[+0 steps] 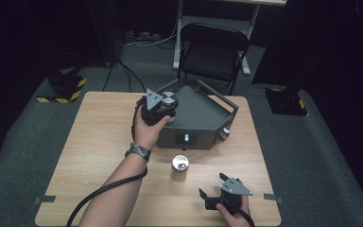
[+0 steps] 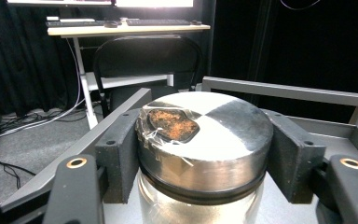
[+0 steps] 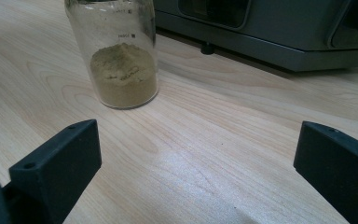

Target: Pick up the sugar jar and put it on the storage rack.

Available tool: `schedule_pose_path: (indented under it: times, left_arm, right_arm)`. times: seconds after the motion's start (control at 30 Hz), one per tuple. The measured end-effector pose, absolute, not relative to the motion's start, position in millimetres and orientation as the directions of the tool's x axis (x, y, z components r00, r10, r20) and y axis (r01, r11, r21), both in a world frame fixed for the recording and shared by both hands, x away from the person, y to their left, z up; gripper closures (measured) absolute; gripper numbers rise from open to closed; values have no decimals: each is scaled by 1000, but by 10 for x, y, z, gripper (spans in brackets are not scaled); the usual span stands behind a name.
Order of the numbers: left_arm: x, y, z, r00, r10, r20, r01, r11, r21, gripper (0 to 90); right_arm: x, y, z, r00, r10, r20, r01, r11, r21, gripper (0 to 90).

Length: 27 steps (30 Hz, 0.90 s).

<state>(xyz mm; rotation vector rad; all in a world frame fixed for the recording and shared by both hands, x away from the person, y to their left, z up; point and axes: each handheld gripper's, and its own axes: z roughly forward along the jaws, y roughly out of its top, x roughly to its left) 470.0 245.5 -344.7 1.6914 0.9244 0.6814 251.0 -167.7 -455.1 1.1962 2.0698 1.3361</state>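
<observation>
Left gripper [image 1: 163, 105] clamped on round brushed-metal lid [image 2: 205, 135] of clear glass jar [image 2: 200, 205]; both black pads pressed flat against lid sides, one each side, per left gripper view. Small taped-on sample of orange-brown powder [image 2: 173, 124] on lid top, toward left pad. Black seal ring just under lid, glass body below jaw line. Jar upright, sitting on top face of grey metal box-shaped device with rail handles [image 1: 203, 116], at its near-left corner in high view. Grey rail of device just beyond the jaws; black folding chair [image 1: 212, 49] farther past it, off the table.

Right gripper [image 1: 216, 195] released: jaws spread wide, nothing between pads, bare light wood tabletop [image 3: 205, 154] in the gap. Held low, near table's front edge, well apart from left gripper.

Second clear glass jar with olive-tan powder [image 3: 121, 60] ahead of right gripper, beyond and slightly inboard of its left pad, not touching it. Upright on table, metal lid on top in high view. Between right gripper and front face of grey device, just short of device.
</observation>
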Motion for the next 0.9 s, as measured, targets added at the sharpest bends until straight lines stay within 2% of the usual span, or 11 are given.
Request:
schedule_pose_path:
  times: [0.2, 0.33, 0.63, 0.73, 0.9]
  left_arm:
    - [4702, 2451, -3431, 538, 843, -10, 254, -151, 955, 341]
    - [4707, 2429, -3414, 534, 846, -9, 262, -156, 952, 239]
    - [4680, 2472, -3413, 537, 843, -24, 270, -146, 952, 134]
    - [4653, 2471, -3410, 531, 847, -19, 270, -148, 951, 51]
    - [4607, 2517, -3409, 537, 843, -31, 268, -136, 954, 4]
  right_arm:
    - [2510, -1676, -4550, -554, 825, 112, 443, 177, 879, 7]
    - [2509, -1675, -4550, -554, 825, 111, 442, 178, 879, 7]
    - [2509, -1674, -4550, -555, 825, 110, 441, 179, 879, 7]
    - [2510, -1673, -4549, -555, 824, 110, 441, 180, 879, 7]
    - [2505, -1663, -4546, -555, 825, 104, 439, 185, 879, 7]
